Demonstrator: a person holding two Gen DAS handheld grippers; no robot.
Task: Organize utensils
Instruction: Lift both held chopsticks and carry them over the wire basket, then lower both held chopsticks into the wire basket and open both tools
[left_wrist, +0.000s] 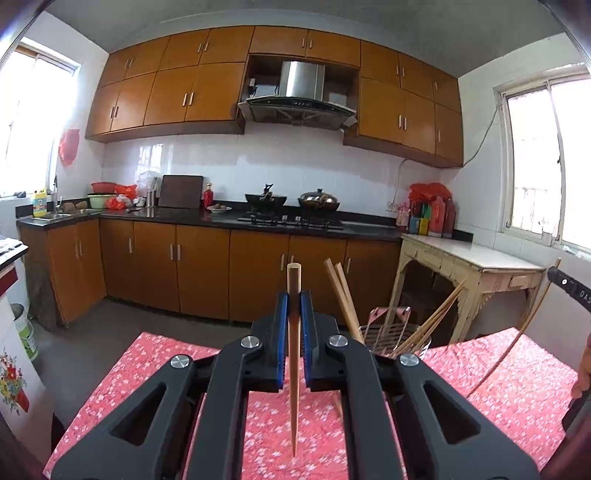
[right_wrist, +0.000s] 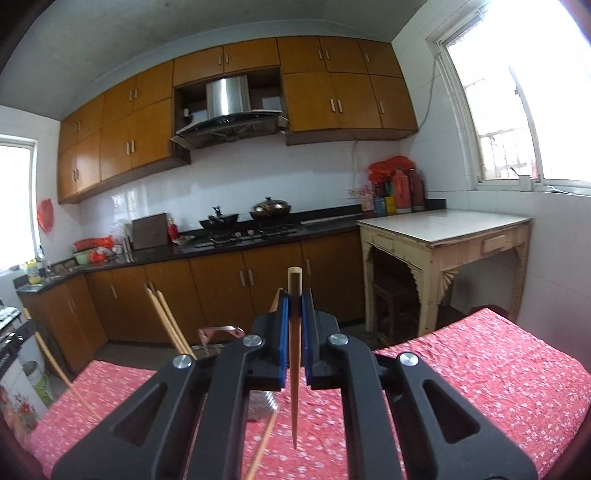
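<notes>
Left gripper (left_wrist: 294, 306) clamps one chopstick (left_wrist: 294, 369) — utensil basket (left_wrist: 395, 338) at 2 o'clock. Right gripper (right_wrist: 294, 306) clamps another chopstick (right_wrist: 294, 369); lettering "DAS" legible.

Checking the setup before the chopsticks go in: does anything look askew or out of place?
Only the holder: its chopsticks splay at different angles instead of standing together. The left gripper and right gripper each clamp one chopstick upright, thick end up.
</notes>
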